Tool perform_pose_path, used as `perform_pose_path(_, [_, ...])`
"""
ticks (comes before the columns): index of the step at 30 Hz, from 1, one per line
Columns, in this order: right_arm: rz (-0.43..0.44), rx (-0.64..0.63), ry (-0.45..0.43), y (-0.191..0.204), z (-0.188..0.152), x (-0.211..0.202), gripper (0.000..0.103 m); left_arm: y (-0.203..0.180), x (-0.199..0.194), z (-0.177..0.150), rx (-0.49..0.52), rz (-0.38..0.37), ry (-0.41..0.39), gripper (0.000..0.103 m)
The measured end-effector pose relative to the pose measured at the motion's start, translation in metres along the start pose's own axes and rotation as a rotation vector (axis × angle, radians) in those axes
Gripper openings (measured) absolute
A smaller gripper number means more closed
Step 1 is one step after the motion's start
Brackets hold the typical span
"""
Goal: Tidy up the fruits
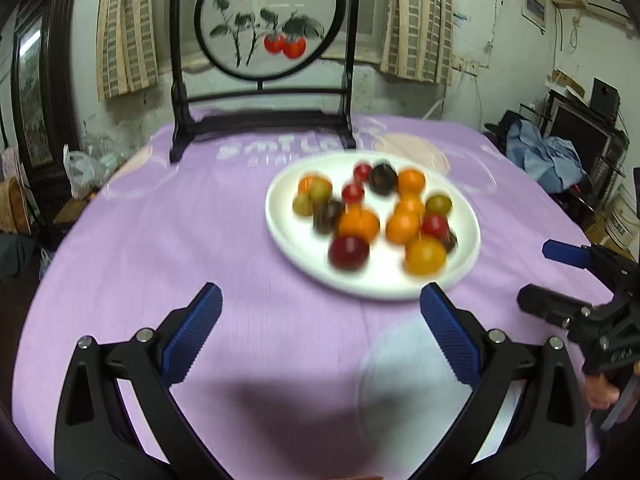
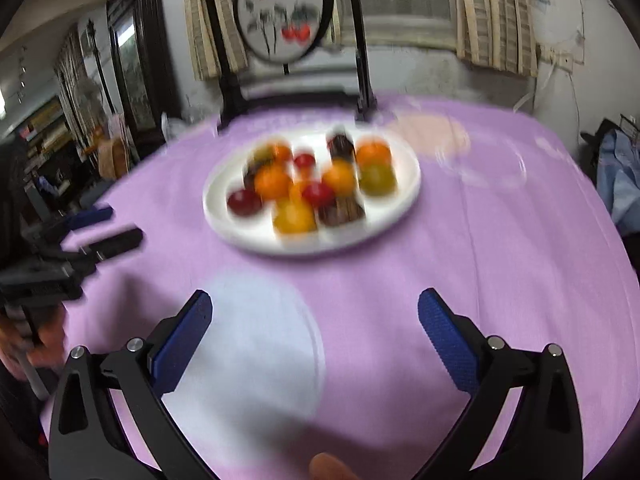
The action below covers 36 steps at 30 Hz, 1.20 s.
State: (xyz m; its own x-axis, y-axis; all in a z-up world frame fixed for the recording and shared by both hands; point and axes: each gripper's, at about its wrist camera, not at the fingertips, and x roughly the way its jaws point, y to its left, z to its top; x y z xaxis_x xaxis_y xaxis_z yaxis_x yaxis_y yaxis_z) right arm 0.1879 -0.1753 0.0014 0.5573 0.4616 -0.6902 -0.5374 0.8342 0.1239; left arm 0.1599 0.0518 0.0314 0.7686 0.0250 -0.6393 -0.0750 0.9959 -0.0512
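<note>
Mixed fruits (image 1: 372,216) sit jumbled on the white plate (image 1: 280,236) ahead of both wide, empty grippers (image 1: 320,316) (image 2: 316,320); sorting progress is unclear.

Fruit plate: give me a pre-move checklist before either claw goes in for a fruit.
1. Left claw open and empty: ok, jaws spread wide, nothing between them.
2. Right claw open and empty: ok, same state.
3. White plate ahead of both claws, on the purple tablecloth: ok, cloth between claws and plate is free of objects.
4. Fruits all on the plate, none loose on the cloth: ok.
5. Single fruit free to grasp: not ok, they sit clustered and touching.
6. Sharp view for aiming: not ok, both wrist views are motion-blurred.
</note>
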Motion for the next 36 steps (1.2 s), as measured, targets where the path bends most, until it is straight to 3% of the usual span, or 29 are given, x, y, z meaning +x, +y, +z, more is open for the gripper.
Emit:
perform_pose_path(4, [0.002, -0.024, 0.063, 0.005, -0.034, -0.008, 0.102, 0.003, -0.011, -0.032, 0.013, 0.020, 0.042, 0.101])
perform_pose_path(9, [-0.009, -0.068, 0.007, 0.018, -0.048, -0.028, 0.102, 0.005, -0.027, -0.059, 0.034, 0.044, 0.037, 0.101])
perform_pose_path(15, [-0.030, -0.084, -0.045, 0.018, -0.050, -0.039, 0.102, -0.001, -0.036, -0.063, 0.078, 0.103, -0.007, 0.101])
perform_pose_path(36, [-0.021, -0.083, -0.050, 0.020, -0.052, -0.041, 0.102, -0.003, -0.034, -0.062, 0.097, 0.097, 0.002, 0.101])
